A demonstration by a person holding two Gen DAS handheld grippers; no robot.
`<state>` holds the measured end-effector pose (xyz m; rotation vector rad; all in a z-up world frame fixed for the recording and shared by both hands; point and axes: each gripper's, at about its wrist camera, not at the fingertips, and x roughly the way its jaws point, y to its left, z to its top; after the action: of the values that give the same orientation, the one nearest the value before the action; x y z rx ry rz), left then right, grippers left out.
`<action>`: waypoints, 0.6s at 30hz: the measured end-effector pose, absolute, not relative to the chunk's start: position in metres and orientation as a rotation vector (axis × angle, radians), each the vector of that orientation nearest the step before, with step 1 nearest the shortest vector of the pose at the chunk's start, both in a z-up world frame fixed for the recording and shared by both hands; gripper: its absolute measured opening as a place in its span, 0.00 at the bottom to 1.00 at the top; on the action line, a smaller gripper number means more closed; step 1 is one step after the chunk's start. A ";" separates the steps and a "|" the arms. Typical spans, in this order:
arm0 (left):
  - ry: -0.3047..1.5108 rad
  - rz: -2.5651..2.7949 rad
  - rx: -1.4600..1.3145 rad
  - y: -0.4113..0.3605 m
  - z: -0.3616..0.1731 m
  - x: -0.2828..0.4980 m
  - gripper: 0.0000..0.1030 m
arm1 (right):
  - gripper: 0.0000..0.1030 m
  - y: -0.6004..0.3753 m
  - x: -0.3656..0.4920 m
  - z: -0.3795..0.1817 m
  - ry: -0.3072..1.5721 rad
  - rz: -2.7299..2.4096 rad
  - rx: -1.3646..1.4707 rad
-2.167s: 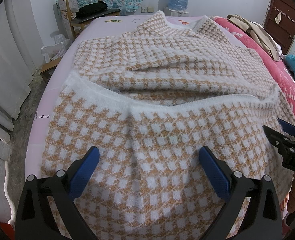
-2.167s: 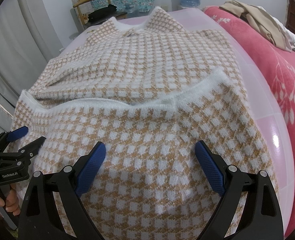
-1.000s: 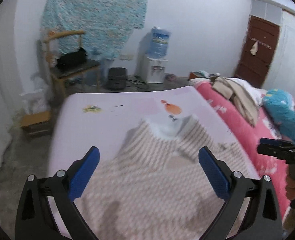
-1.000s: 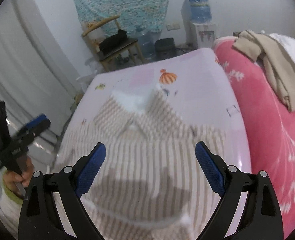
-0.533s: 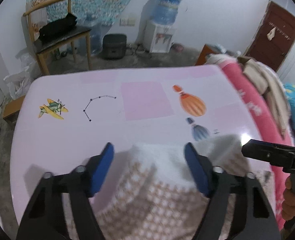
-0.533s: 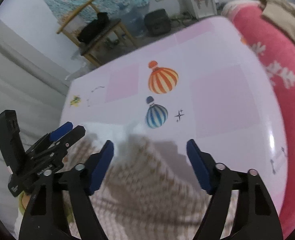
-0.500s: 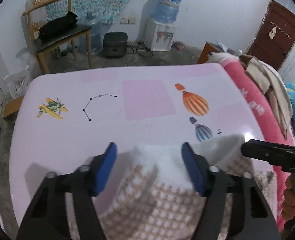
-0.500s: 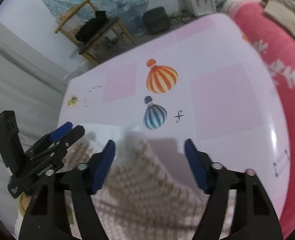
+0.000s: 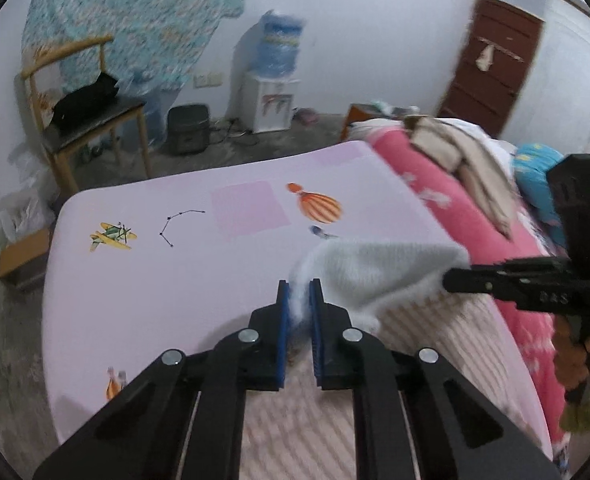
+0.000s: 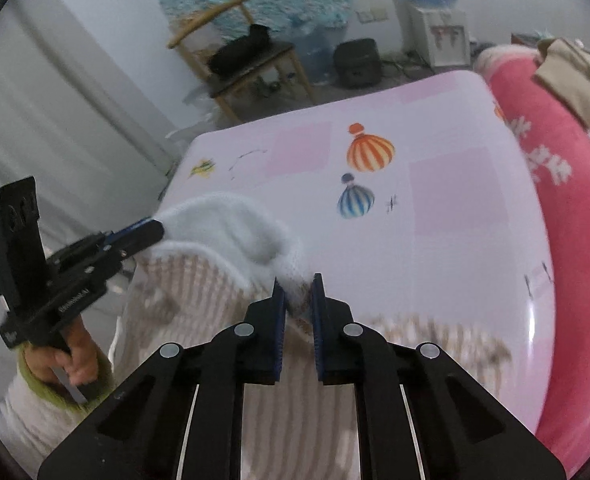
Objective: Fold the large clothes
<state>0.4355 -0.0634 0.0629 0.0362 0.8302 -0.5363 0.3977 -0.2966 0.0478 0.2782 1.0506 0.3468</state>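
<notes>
Fingers of the left gripper (image 9: pixel 299 292) are clamped on the white fuzzy trim of the sweater (image 9: pixel 335 420), with a tuft of it pinched between the blue pads; the right gripper (image 10: pixel 297 288) is closed on the same trim a little way along, so the white band (image 10: pixel 231 224) hangs slack between the two in a soft arc. Gripping that edge at two spaced points looks meant to keep it straight while it is carried over the rest of the garment for a fold. The sweater's tan-and-white checked body lies on the near part of the bed (image 9: pixel 135 280), blurred in both views, towards the side next to the pink blanket (image 10: pixel 567 208). Beyond the held trim the lilac sheet is bare up to the bed's far edge, save for its printed balloons (image 10: pixel 369 152). Past that edge stand a wooden chair (image 9: pixel 83 120) and a water dispenser (image 9: pixel 275 92) against the wall.
</notes>
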 end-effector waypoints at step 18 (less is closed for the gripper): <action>0.864 -0.569 0.155 -0.036 0.014 0.308 0.11 | 0.21 -0.259 0.334 0.049 0.984 0.550 0.290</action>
<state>0.3084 -0.0362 0.0141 0.1546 0.8636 -0.5691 0.3336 -0.2593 0.0492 0.2904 0.9839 0.5502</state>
